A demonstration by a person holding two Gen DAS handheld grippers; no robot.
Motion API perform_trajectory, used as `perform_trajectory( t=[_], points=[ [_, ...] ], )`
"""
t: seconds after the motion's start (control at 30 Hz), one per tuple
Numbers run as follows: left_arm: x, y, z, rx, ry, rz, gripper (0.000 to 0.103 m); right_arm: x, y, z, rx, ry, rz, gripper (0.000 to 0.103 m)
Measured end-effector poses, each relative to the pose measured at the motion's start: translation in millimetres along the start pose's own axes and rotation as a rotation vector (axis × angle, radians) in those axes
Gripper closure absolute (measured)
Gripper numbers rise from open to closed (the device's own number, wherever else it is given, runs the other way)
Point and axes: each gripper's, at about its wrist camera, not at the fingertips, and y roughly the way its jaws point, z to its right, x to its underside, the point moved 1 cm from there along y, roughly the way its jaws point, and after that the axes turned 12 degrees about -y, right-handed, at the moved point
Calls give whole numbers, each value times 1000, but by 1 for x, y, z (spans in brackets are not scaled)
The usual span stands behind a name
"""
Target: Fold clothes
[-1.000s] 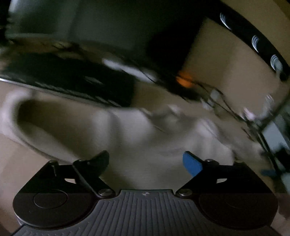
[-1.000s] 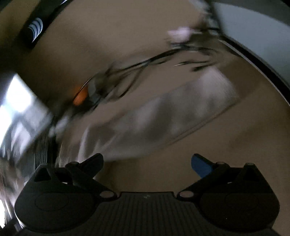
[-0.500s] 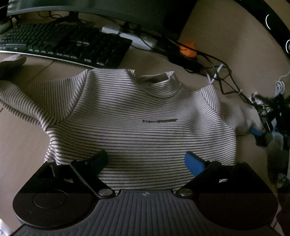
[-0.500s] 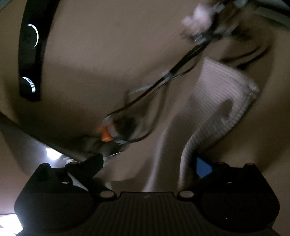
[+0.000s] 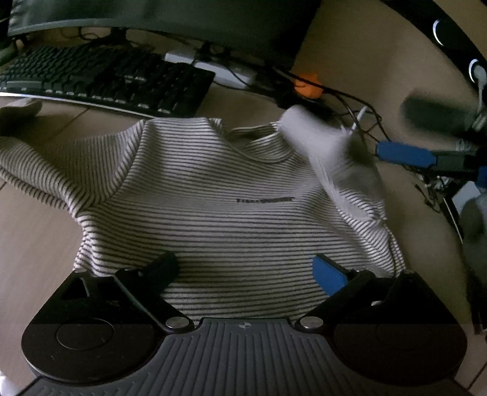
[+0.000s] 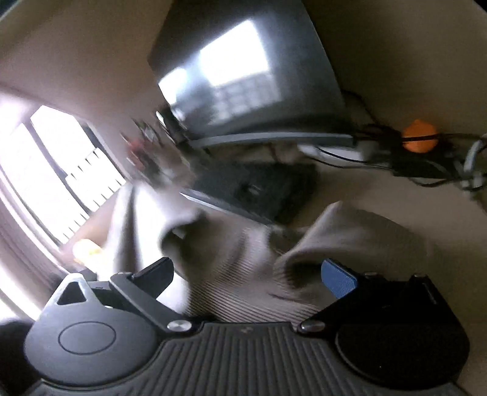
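So the striped top [image 5: 213, 195] is lying front-up on the tan worktop [image 5: 33, 243], pale with thin dark stripes, a small dark line of print across the chest and a short stand-up collar at the far edge. One long sleeve [image 5: 45, 158] trails off to the left side of the left wrist view, its cuff ending just beside the keyboard [image 5: 106, 79]. The other sleeve [image 5: 331, 152] is a blurry pale streak lying across the shoulder on the opposite side — too smeared to tell exactly how it sits.

The left hand-held gripper [image 5: 246, 271] hangs over the hem end of the top, jaws spread wide with nothing between them. The right hand-held gripper [image 6: 246, 274] also has its jaws wide apart; bunched striped fabric fills the space in front of it, but the view is blurred and I can't tell if anything touches.

Clutter-wise: the black keyboard sits right behind the collar under a dark monitor [image 5: 170, 18], and there's a tangle of cables [image 5: 359, 109] with an orange blob [image 5: 307, 86] near the shoulder.
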Motion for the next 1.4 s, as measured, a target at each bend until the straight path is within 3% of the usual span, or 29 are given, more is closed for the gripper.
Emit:
perform_trajectory(
  t=[0.2,0.37,0.4,0.6,0.63,0.77,0.87,0.93,1.07,1.13,1.27,1.33,1.37,1.4],
  points=[
    [3,-1,2,-1,59,-2,3,10,-10,25,159,135,-19,0],
    [2,-7,-3,-16,58,-2,3,21,-5,70,237,487,-4,0],
    [2,-9,-4,-19,58,-2,3,20,-1,72,221,510,-2,0],
    [1,-17,-9,-38,57,-2,3,-13,21,15,-170,232,68,0],
    [0,-16,-11,-37,47,-3,3,-17,21,7,-185,181,75,0],
    [-11,-16,-15,-24,-11,48,3,-12,4,-3,195,-32,22,0],
    [-28,-25,-16,-21,-62,132,3,9,-6,-8,370,-202,-53,0],
    [-42,-34,-15,-16,-73,198,3,23,-5,-18,441,-319,-100,0],
    [-72,-33,-28,-108,-104,277,3,49,3,-39,546,-534,-182,0],
    [-86,-17,-44,-120,-174,251,3,58,11,-40,577,-570,-209,0],
    [-103,19,-61,-112,-205,225,4,67,28,-39,622,-613,-239,0],
    [-106,32,-60,-130,-187,225,30,70,37,-42,651,-663,-247,0],
    [-106,38,-56,-156,-170,214,55,72,42,-43,664,-689,-251,0],
    [-106,39,-52,-183,-147,219,63,73,48,-43,675,-716,-257,0]
  ],
)
